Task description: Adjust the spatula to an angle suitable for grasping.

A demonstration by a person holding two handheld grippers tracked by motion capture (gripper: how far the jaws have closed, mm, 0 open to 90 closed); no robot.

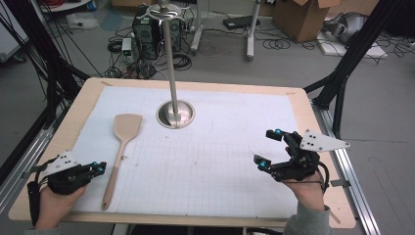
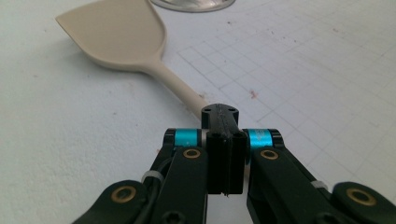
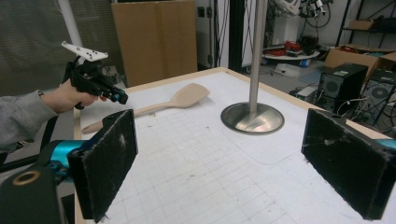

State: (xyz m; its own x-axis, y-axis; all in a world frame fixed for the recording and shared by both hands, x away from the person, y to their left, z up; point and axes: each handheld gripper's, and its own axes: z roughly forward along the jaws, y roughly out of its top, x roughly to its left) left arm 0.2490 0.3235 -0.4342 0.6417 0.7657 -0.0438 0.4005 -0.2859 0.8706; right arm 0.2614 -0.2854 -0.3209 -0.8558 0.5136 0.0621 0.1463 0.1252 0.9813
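Note:
A beige wooden spatula [image 1: 122, 146] lies flat on the white gridded mat, blade toward the far side, handle toward the near edge. My left gripper [image 1: 99, 168] hovers at the near left corner, just left of the handle, shut with nothing in it. In the left gripper view the closed jaws [image 2: 224, 119] point at the spatula's handle [image 2: 180, 88] close ahead. My right gripper [image 1: 268, 148] is at the near right, open wide and empty. Its pads [image 3: 105, 158] frame the mat, with the spatula [image 3: 187, 95] and the left gripper [image 3: 116, 97] beyond.
A metal pole on a round steel base [image 1: 175, 115] stands at the middle of the table's far half. The wooden table edge [image 1: 63, 147] borders the mat [image 1: 210, 161]. Computers, cables and cardboard boxes sit on the floor beyond.

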